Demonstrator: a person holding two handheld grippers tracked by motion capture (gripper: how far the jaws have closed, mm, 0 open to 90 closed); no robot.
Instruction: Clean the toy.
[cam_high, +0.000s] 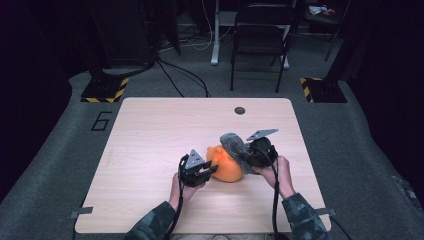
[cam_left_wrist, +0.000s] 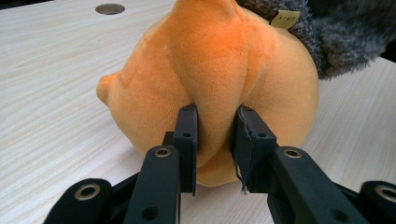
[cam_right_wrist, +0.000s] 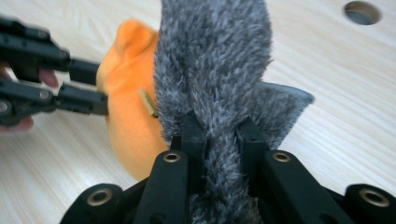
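An orange plush toy (cam_high: 226, 165) with a grey furry part (cam_high: 234, 145) lies near the middle of the wooden table (cam_high: 150, 135). My left gripper (cam_high: 212, 170) comes at it from the left, and its jaws pinch a fold of the orange plush body (cam_left_wrist: 215, 70). My right gripper (cam_high: 245, 159) is on the toy's right side, shut on the grey fur (cam_right_wrist: 215, 60). The right gripper view also shows the orange body (cam_right_wrist: 128, 102) beside the fur, with the left gripper's fingers (cam_right_wrist: 84, 100) touching it. A small tan tag (cam_left_wrist: 285, 18) sits where fur meets plush.
A round cable hole (cam_high: 240, 110) is in the table's far edge. Beyond the table stand a black chair (cam_high: 260, 35), a desk leg (cam_high: 216, 30) and yellow-black striped stand bases (cam_high: 105, 90) on grey carpet. A "6" (cam_high: 101, 120) marks the floor at left.
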